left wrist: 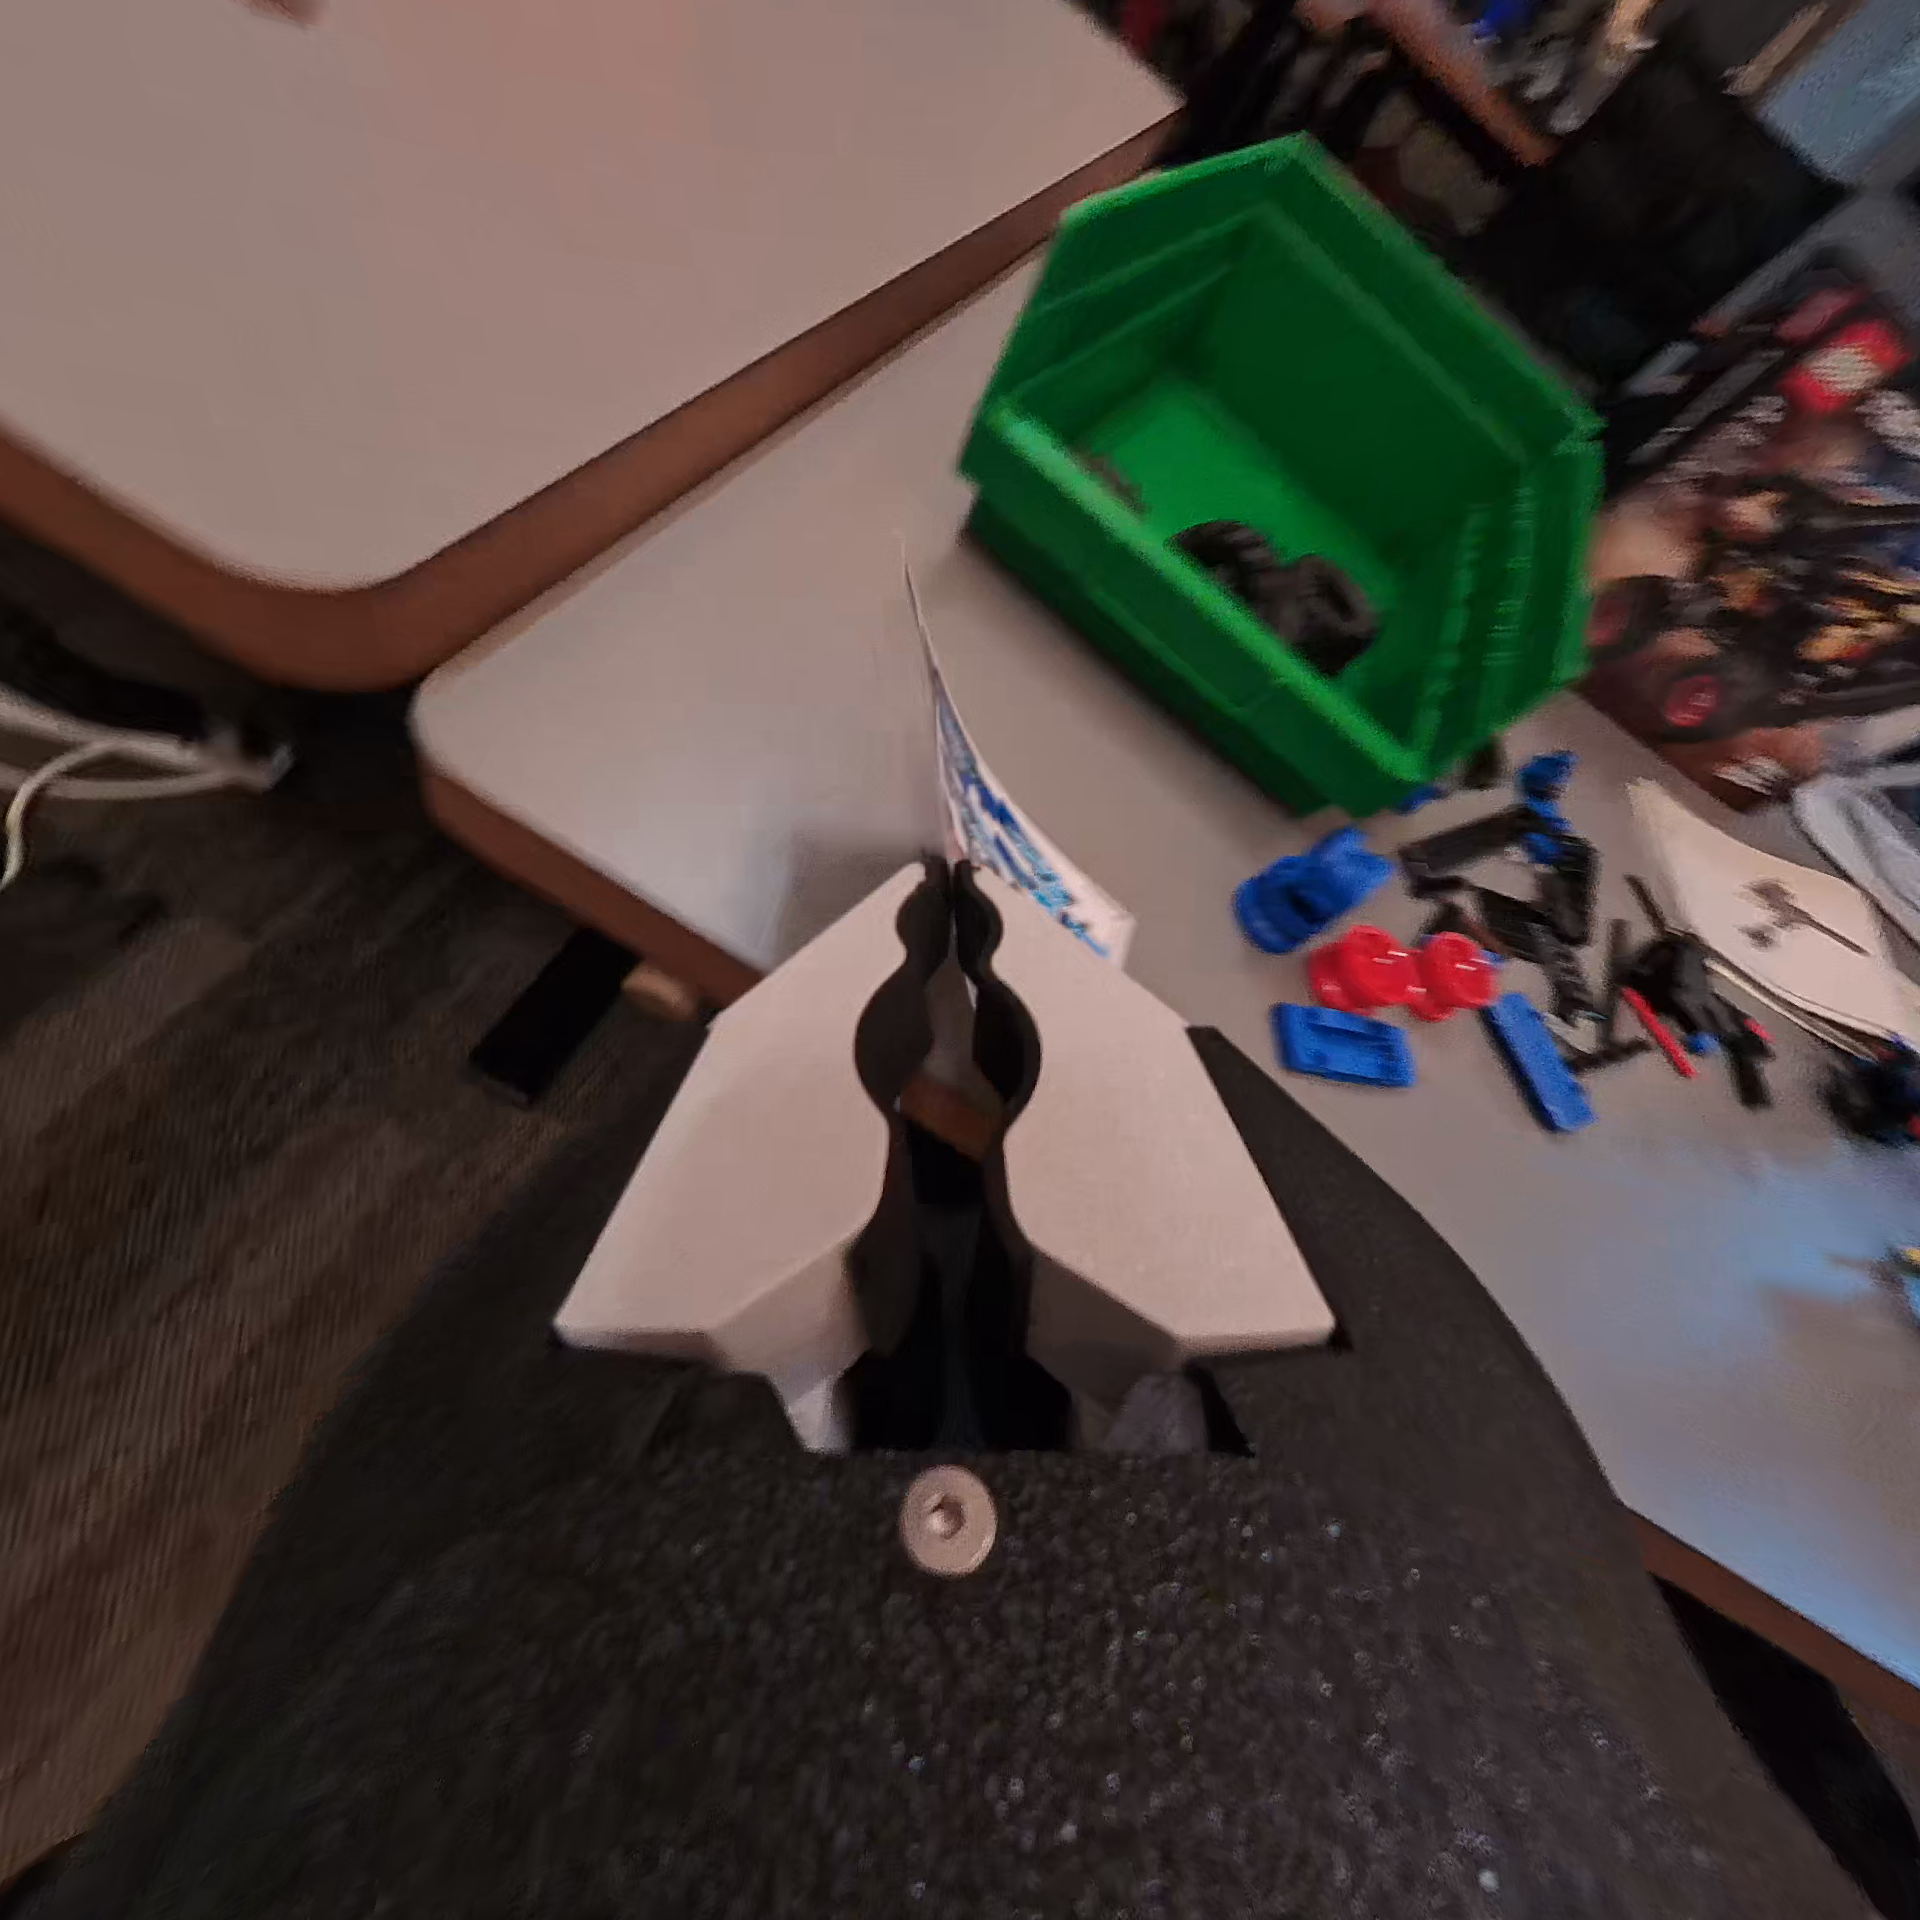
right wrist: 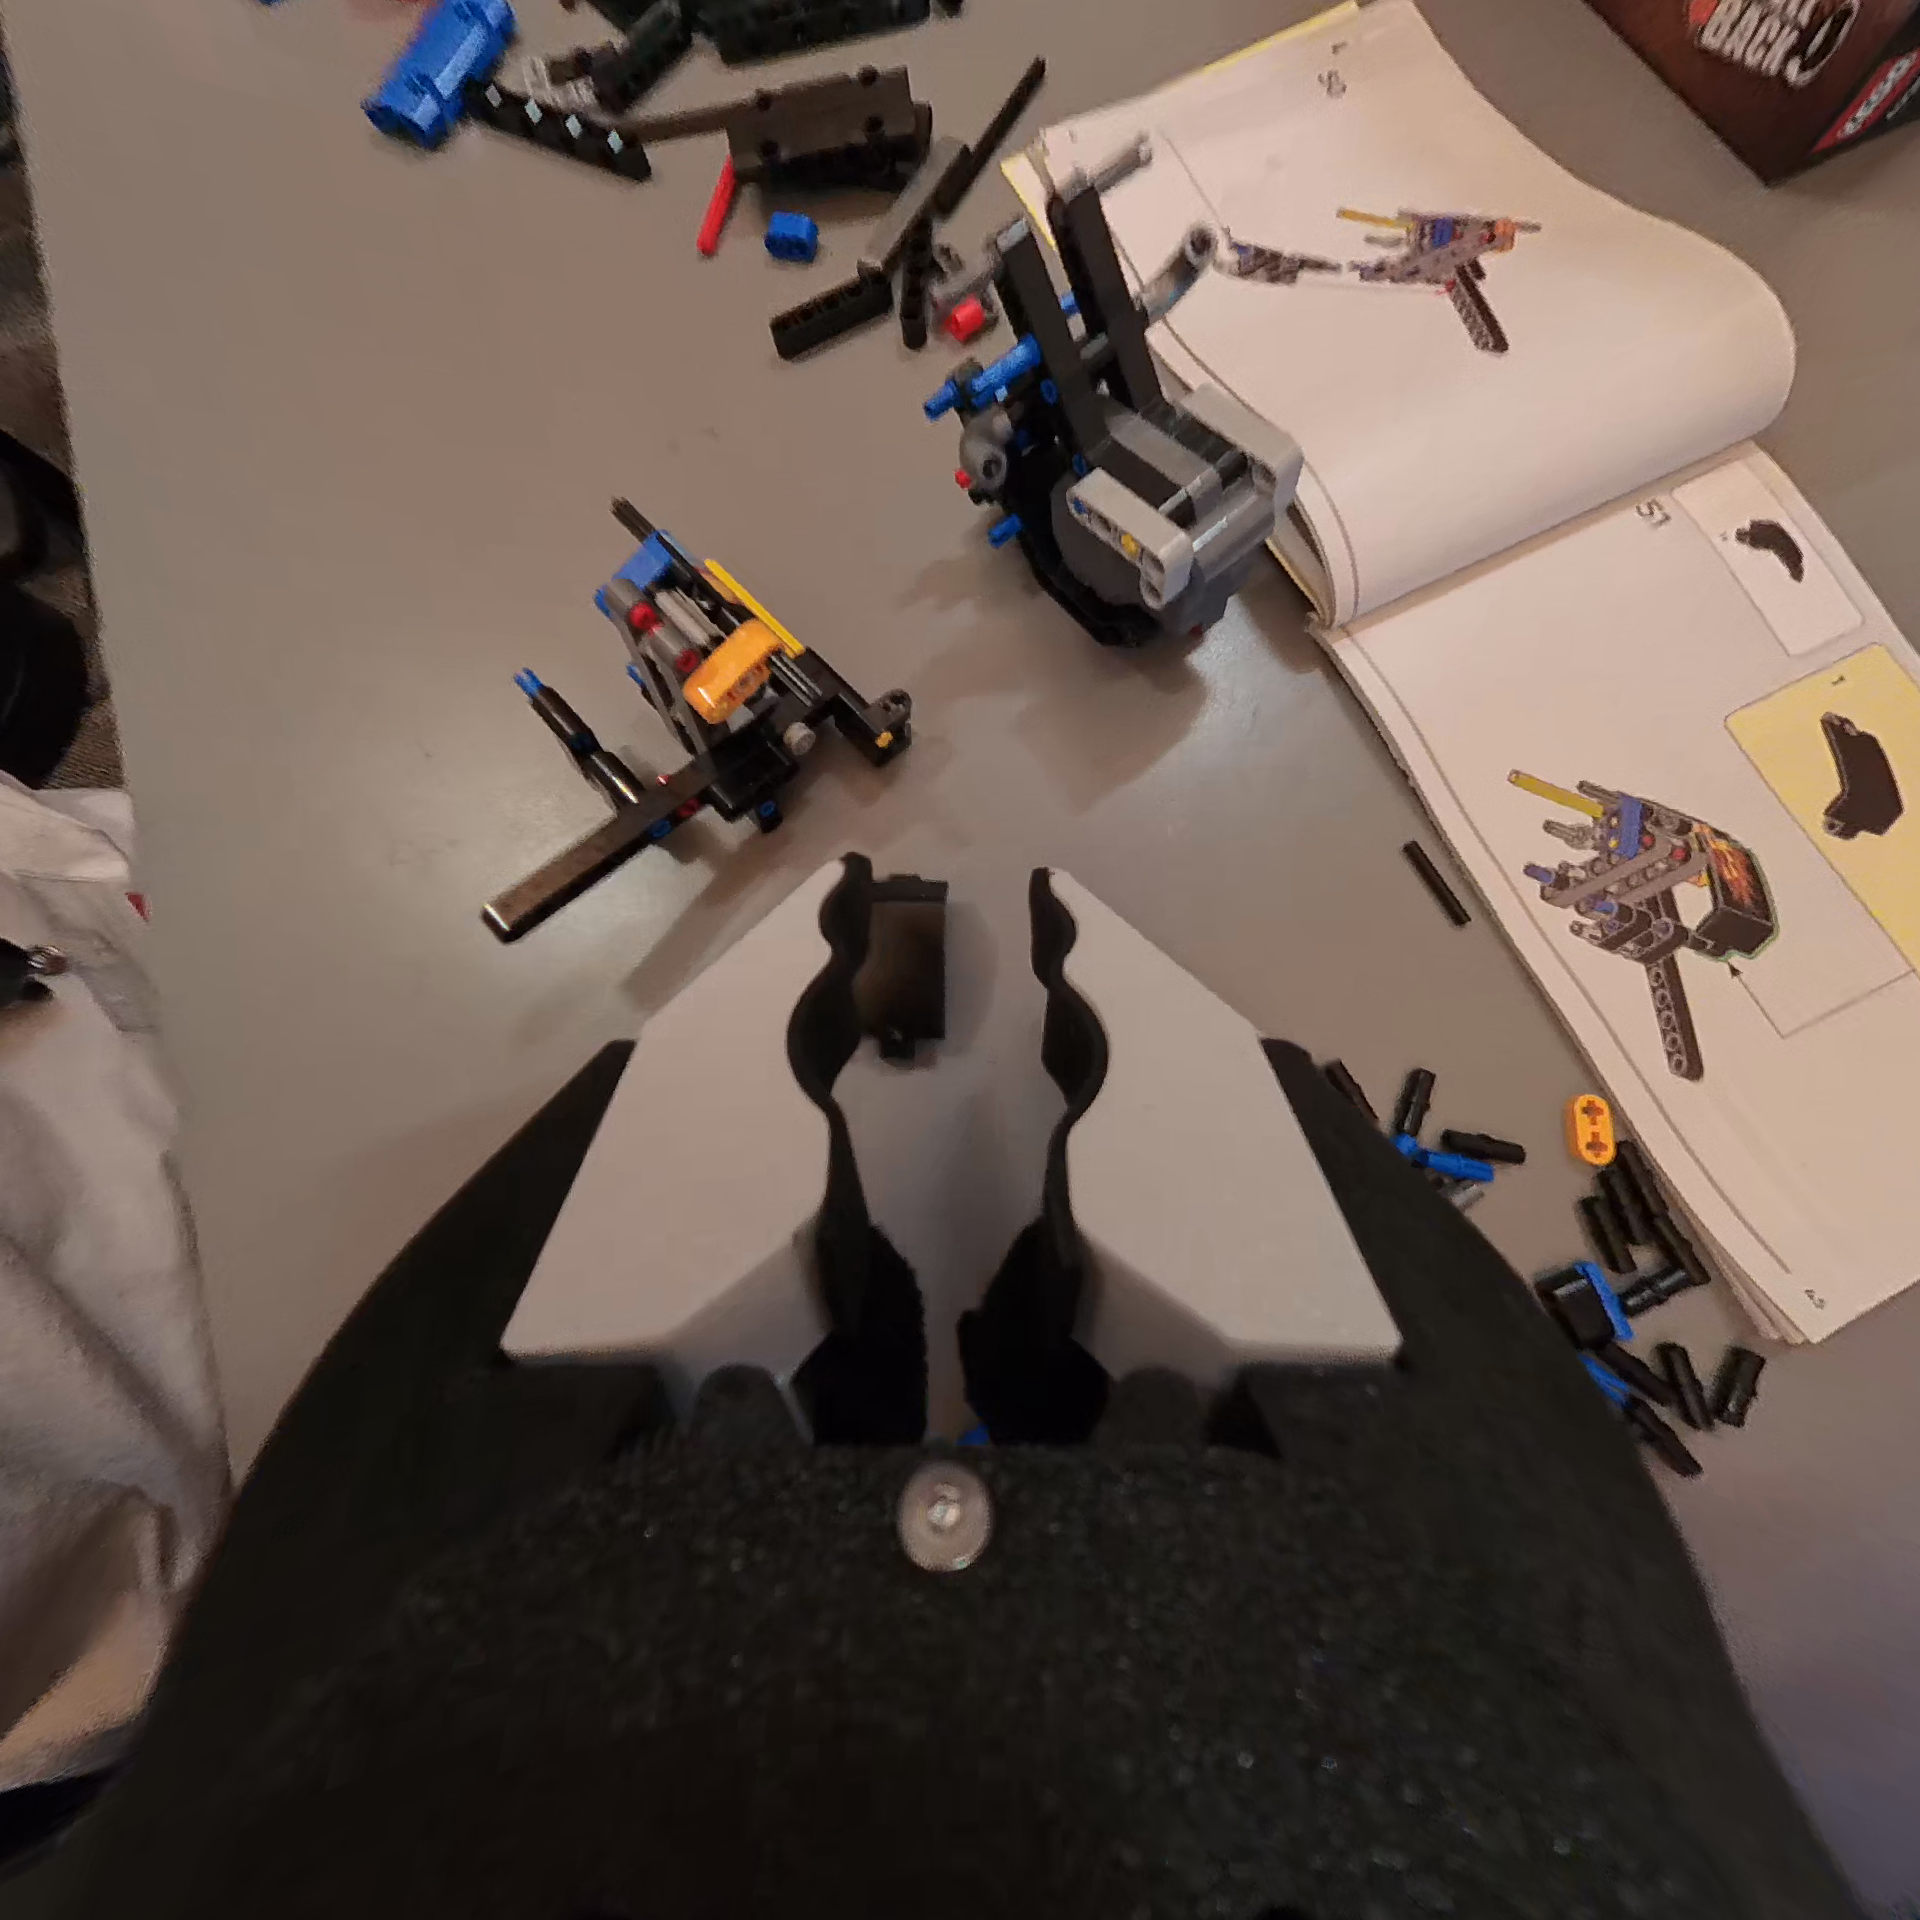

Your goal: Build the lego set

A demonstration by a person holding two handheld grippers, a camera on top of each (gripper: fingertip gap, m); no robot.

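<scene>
the left gripper (left wrist: pixel 951 883) pinches a thin blue-printed white sheet (left wrist: pixel 971 769) near the counter (left wrist: pixel 665 727) corner; the right gripper (right wrist: pixel 945 894), jaws apart, should close squarely on the small black lego panel (right wrist: pixel 909 961) resting against one finger before offering it to the black-and-orange sub-assembly (right wrist: pixel 707 707).

An open white paper instruction booklet (right wrist: pixel 1558 644) is laid at three o'clock of the upright grey-and-black brick assembly (right wrist: pixel 1122 468), touching it.

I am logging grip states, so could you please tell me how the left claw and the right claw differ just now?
The left claw is shut on a thin printed sheet that stands on edge; the right claw is open, with a black piece against one finger only. The left claw is near the green bin; the right claw is near the open booklet. Both have grey fingers with black wavy pads.
</scene>
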